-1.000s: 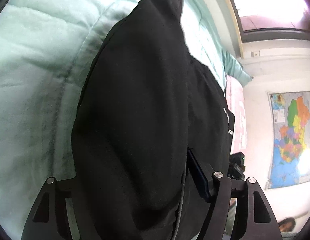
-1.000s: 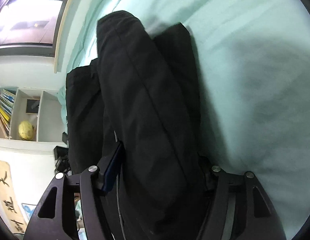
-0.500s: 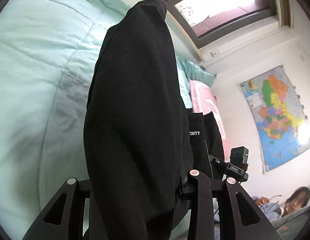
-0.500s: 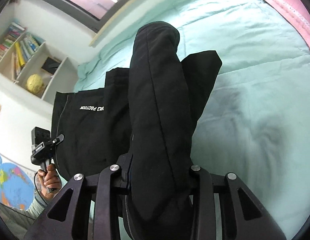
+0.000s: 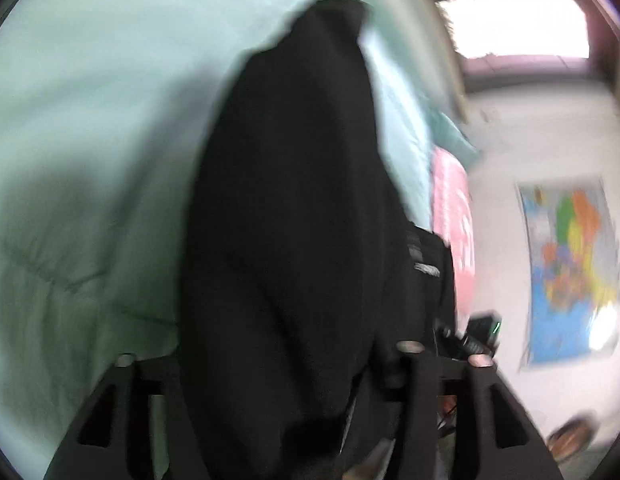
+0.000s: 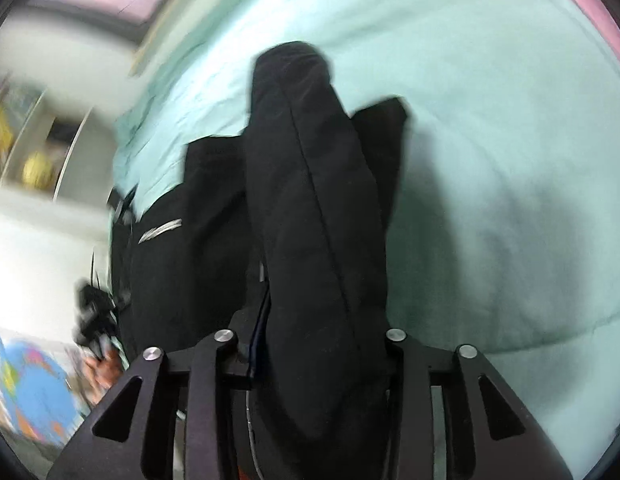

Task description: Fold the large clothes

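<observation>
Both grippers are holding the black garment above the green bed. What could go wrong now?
The black garment hangs as a thick bundle from the right gripper and the left gripper, so a layer might slip out. Both views are blurred, so fast motion could drop it crooked on the green quilt.

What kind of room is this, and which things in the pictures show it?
Most likely a bedroom or dorm room. A mint-green quilt covers a bed, with a pink pillow at its end. A colourful wall map hangs nearby, and a white bookshelf holds books.
</observation>
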`<state>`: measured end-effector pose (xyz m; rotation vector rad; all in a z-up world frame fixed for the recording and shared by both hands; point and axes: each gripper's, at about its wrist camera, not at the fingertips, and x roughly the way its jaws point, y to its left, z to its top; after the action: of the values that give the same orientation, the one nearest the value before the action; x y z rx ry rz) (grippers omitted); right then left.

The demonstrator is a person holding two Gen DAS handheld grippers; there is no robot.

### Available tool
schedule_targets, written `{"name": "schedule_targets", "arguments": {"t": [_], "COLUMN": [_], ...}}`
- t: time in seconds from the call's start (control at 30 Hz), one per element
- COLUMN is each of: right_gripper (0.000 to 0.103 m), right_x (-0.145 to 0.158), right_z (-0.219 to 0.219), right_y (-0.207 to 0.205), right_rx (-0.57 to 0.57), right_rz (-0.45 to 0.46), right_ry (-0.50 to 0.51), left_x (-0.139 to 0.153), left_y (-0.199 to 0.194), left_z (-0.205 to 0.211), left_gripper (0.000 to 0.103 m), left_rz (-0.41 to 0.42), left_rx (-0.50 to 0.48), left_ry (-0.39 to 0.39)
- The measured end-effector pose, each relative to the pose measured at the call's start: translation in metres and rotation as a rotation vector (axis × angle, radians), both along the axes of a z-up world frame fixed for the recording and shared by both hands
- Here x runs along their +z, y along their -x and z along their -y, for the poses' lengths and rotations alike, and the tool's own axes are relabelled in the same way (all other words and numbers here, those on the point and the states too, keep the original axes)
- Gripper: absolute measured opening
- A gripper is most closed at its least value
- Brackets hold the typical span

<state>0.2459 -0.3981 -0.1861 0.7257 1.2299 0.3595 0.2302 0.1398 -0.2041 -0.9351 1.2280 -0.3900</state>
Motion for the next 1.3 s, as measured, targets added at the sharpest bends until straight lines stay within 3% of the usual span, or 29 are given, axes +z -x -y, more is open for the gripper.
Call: {"name": "schedule_targets", "arguments": {"t": [0.03, 0.1, 0.13, 0.17, 0.3, 0.37, 0.47, 0.53, 0.63, 0.67, 0.7, 0.8, 0.87, 0.97, 1.1, 1.23, 1.3], "right_gripper": [0.046, 0.048, 0.049, 0.051, 0.054, 0.054, 0.055, 0.057, 0.057, 0.057, 0.057, 0.057, 0.057, 0.057, 0.059, 0.059, 0.059], "right_x": [-0.013, -0.030, -0.031, -0.028, 0.018, 0.050, 0.090, 0.098, 0.088, 0.077, 0.069, 0.041, 0.028, 0.009, -0.006, 0.008, 0.024], "right_z": [0.009, 0.024, 0.030, 0.036, 0.040, 0.025, -0.030, -0.072, -0.130, -0.124, -0.139, -0.148, -0.150, -0.159, -0.167, -0.160, -0.152], "right_y": [0.001, 0.006, 0.010, 0.012, 0.014, 0.008, -0.003, -0.011, -0.021, -0.007, -0.012, -0.013, -0.014, -0.013, -0.015, -0.020, -0.020], "right_rx": [-0.030, -0.094, -0.119, -0.132, -0.106, -0.039, 0.100, 0.170, 0.230, 0.244, 0.248, 0.251, 0.261, 0.270, 0.291, 0.260, 0.232], "right_rz": [-0.039, -0.094, -0.100, -0.094, -0.030, 0.024, 0.123, 0.168, 0.204, 0.207, 0.203, 0.184, 0.189, 0.165, 0.163, 0.097, 0.083], "right_ry": [-0.017, -0.092, -0.135, -0.140, -0.003, 0.107, 0.241, 0.276, 0.434, 0.478, 0.524, 0.494, 0.548, 0.586, 0.670, 0.639, 0.594], "left_x": [-0.028, -0.055, -0.058, -0.051, 0.003, 0.045, 0.106, 0.126, 0.120, 0.110, 0.099, 0.057, 0.048, 0.035, 0.025, 0.044, 0.068], "left_y": [0.004, 0.013, 0.017, 0.021, 0.032, 0.030, 0.014, 0.005, -0.012, -0.019, -0.025, -0.034, -0.034, -0.039, -0.051, -0.054, -0.049], "left_z": [-0.019, -0.034, -0.040, -0.046, -0.081, -0.084, -0.056, -0.019, 0.040, 0.069, 0.097, 0.142, 0.161, 0.154, 0.173, 0.168, 0.166], "left_gripper": [0.068, 0.069, 0.069, 0.068, 0.069, 0.073, 0.076, 0.076, 0.077, 0.077, 0.077, 0.076, 0.079, 0.079, 0.085, 0.085, 0.084], "left_rz": [-0.083, -0.139, -0.148, -0.137, -0.042, 0.026, 0.134, 0.203, 0.228, 0.219, 0.212, 0.181, 0.197, 0.138, 0.102, 0.093, 0.139], "left_rx": [0.075, 0.147, 0.162, 0.168, 0.166, 0.153, 0.053, -0.025, -0.124, -0.169, -0.208, -0.292, -0.297, -0.253, -0.299, -0.285, -0.285], "left_ry": [0.084, 0.257, 0.298, 0.283, 0.175, 0.028, -0.190, -0.266, -0.294, -0.320, -0.385, -0.663, -0.750, -0.734, -0.866, -0.838, -0.886]}}
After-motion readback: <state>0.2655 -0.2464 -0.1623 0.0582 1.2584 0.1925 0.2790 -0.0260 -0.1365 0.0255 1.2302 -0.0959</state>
